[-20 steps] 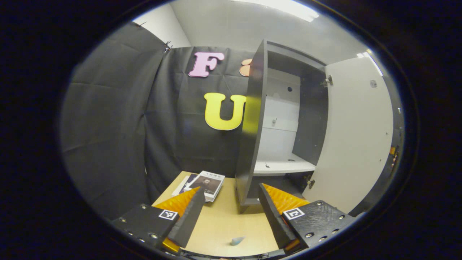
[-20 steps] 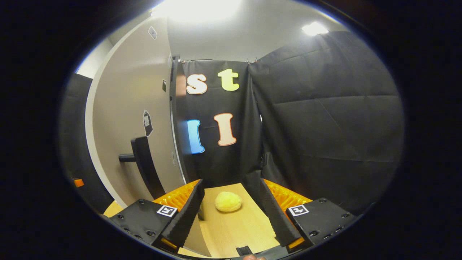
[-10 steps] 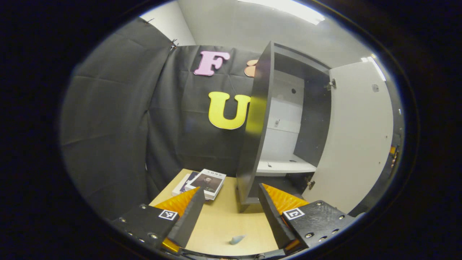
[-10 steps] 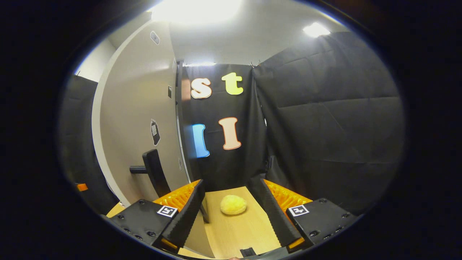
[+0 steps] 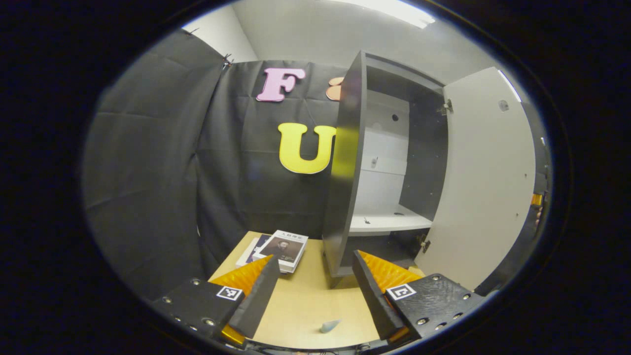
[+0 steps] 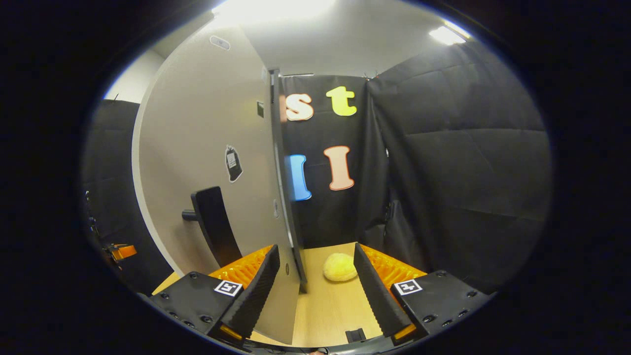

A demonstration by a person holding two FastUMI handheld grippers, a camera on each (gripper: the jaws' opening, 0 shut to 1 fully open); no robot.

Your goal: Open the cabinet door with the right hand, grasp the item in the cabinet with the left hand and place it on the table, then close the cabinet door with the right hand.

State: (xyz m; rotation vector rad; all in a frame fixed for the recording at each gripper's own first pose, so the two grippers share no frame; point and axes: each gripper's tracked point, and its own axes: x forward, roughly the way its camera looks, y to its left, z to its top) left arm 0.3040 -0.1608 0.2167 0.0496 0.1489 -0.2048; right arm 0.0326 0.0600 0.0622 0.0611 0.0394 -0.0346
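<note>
Because the cabinet door is wide open, it could be bumped past the right gripper, whose fingers are spread and hold nothing. The left gripper is spread and empty too. The small blue item lies on the table.

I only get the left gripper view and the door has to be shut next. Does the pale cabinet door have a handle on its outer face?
Observer: Yes. In the right gripper view a black bar handle stands out from the outer face of the pale cabinet door.
Operator: Are the right tongs on it?
Observer: No. The right tongs are open, with the door's free edge between their fingers. The handle is off to one side, not gripped.
Operator: Is anything on the table on that side?
Observer: A yellow fluffy ball lies on the light wooden table, just past the door's edge.
</note>
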